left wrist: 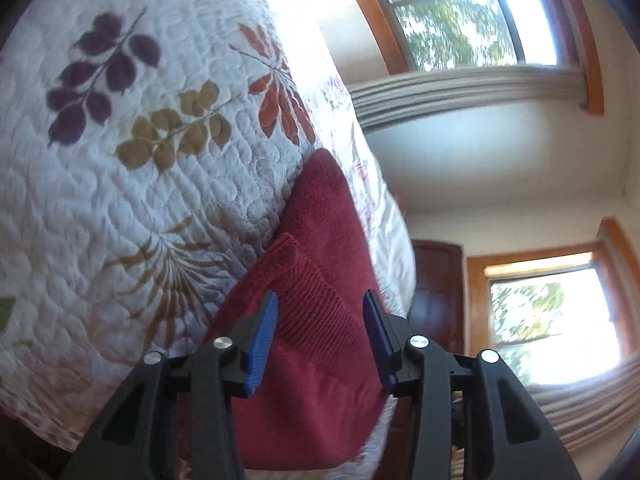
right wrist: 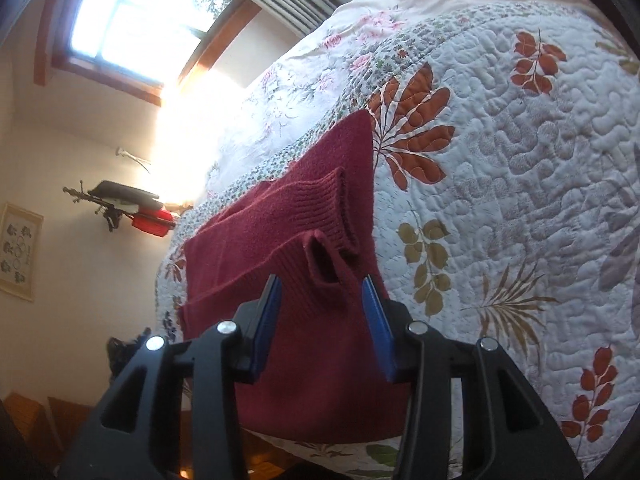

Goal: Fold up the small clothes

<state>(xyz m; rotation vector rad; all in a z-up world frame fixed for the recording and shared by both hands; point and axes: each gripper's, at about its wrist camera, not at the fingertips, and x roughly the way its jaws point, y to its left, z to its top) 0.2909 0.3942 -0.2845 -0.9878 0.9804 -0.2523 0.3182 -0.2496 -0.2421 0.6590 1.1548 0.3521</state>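
My left gripper (left wrist: 320, 338) has its jaws spread wide, blue pads (left wrist: 262, 346) facing each other with a clear gap between them, nothing pinched. My right gripper (right wrist: 322, 320) sits the same way, jaws parted, blue pads (right wrist: 378, 330) well apart. Both black frames fill the bottom of their wrist views.

Home bedroom: quilted bedspread (left wrist: 140, 184), wood-framed window (right wrist: 120, 20).
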